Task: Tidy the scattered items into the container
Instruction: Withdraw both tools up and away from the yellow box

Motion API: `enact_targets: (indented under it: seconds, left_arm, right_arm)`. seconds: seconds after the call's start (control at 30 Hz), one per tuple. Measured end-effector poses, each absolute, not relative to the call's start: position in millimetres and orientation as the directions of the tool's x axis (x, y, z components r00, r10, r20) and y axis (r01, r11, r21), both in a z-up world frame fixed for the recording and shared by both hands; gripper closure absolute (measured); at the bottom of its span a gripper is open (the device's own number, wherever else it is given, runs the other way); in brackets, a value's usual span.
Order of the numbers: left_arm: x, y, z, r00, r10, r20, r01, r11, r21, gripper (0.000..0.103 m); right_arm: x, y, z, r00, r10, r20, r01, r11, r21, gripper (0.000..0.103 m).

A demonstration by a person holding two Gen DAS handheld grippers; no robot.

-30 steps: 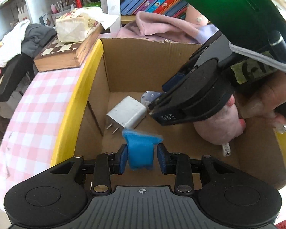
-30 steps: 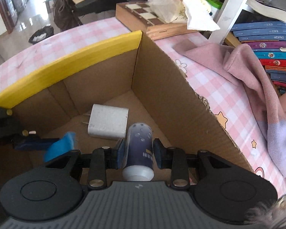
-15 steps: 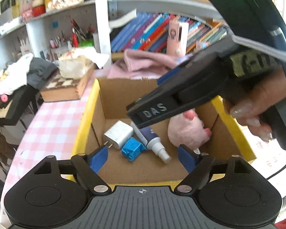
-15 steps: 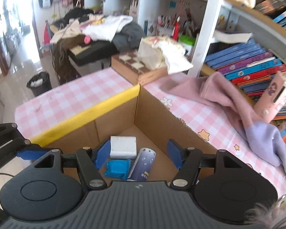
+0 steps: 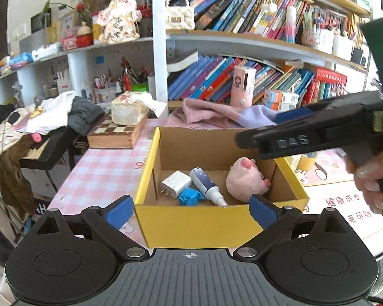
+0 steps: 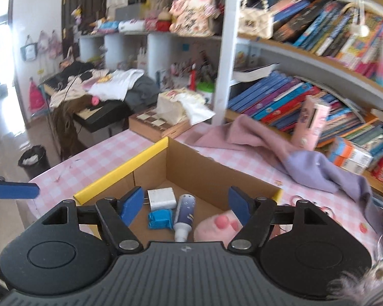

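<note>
Your left hand-held gripper (image 5: 191, 210) and right hand-held gripper (image 6: 186, 202) are both opening, empty, above the box (image 5: 217, 223) holding the charger (image 5: 175, 184), bottle (image 5: 206, 185) and plush toy (image 5: 245, 181).

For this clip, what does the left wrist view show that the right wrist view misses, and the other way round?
Only the left wrist view: the box's yellow front wall and the person's hand holding the right hand-held gripper.

Only the right wrist view: a black bin on the floor.

Both: the cardboard box holding a white charger, blue packet, spray bottle and pink plush toy. Both grippers' jaws are opening with nothing between them.
</note>
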State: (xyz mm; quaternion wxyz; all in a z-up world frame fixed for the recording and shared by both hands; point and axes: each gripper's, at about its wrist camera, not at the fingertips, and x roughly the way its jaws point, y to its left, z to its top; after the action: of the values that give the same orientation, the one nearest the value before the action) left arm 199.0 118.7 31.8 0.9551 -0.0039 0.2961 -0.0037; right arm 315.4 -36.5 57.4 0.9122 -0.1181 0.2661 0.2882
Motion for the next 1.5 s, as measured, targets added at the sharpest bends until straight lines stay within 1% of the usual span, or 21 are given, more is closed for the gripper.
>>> enact_targets:
  seconds: [0.17,0.37,0.57,0.7,0.87,0.97,1.1,1.23,1.33,1.5]
  left_arm:
    - [174,116,34,0.836,-0.023,-0.548,0.007,1.0,-0.031,0.004]
    - [151,103,33,0.847,-0.032,-0.531,0.041,0.999,0.005,0.004]
    - [134,88,30,0.844,-0.057,-0.534,0.083,0.996,0.026,0.004]
    - [126,81,25,0.842,-0.05,-0.537,0.083,0.996,0.038,0.002]
    - [117,69,19,0.839,-0.05,-0.542,0.102,0.993,0.066,0.002]
    - [111,62,14,0.83,-0.057,-0.555,0.122,0.989,0.081,0.002]
    - [104,54,9,0.819,-0.071,-0.569,0.145,0.986,0.085,0.002]
    - [101,46,4,0.806,-0.076,-0.587,0.156,0.984,0.086,0.002]
    - [100,41,-2,0.786,-0.076,-0.613,0.163,0.983,0.087,0.002]
    - [103,39,-8,0.754,-0.076,-0.652,0.164,0.984,0.075,0.002]
  right_arm:
    - [279,-66,64,0.738,0.431,-0.519,-0.534,0.843,-0.059,0.031]
    - [237,-98,65,0.784,0.379,-0.491,-0.459,0.887,-0.047,0.031]
    - [197,-120,54,0.823,0.306,-0.479,-0.366,0.93,-0.033,0.029]
    - [173,-130,41,0.846,0.25,-0.472,-0.312,0.948,-0.057,0.028]
    - [149,-142,26,0.852,0.197,-0.486,-0.273,0.958,-0.091,0.027]
    - [138,-149,18,0.846,0.176,-0.503,-0.249,0.965,-0.08,0.023]
    - [127,-151,9,0.832,0.16,-0.531,-0.227,0.972,-0.063,0.022]
    - [122,-150,3,0.818,0.15,-0.555,-0.224,0.972,-0.068,0.017]
    - [122,-149,-1,0.803,0.146,-0.578,-0.224,0.972,-0.066,0.01]
    - [123,-150,-7,0.776,0.126,-0.619,-0.216,0.974,-0.072,0.007]
